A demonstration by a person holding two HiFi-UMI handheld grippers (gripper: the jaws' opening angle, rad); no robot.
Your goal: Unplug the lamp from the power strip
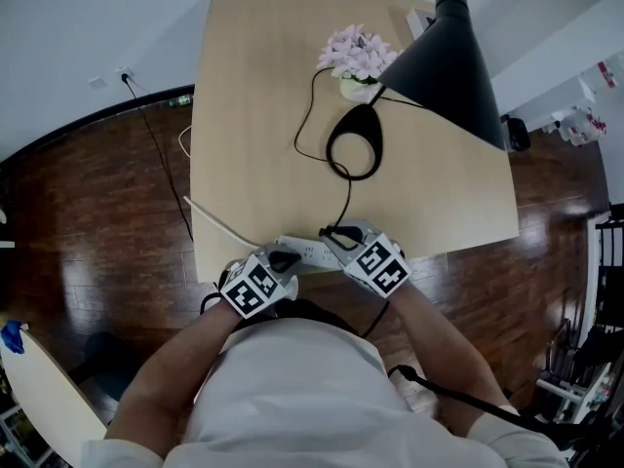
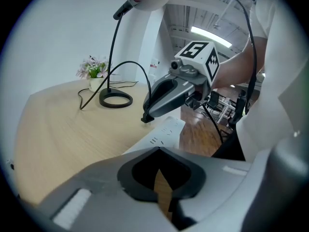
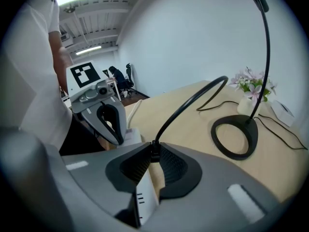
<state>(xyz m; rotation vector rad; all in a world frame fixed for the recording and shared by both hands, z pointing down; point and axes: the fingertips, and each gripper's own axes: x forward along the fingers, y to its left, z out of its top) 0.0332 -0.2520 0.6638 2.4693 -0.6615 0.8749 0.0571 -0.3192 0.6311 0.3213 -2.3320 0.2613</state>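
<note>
My right gripper (image 3: 154, 152) had its jaws clamped on the plug (image 3: 154, 147), which sat in the strip (image 3: 141, 197) at the table (image 3: 193, 129) edge. The left gripper (image 2: 159, 151), jaws together, only pressed on the strip. I feared the strip could lift with the plug, or the pads slip onto the cord (image 3: 186, 103).

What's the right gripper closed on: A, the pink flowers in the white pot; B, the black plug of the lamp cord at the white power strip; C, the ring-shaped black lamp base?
B: the right gripper has its jaws pinched on the black plug of the lamp cord, just above the white power strip.
</note>
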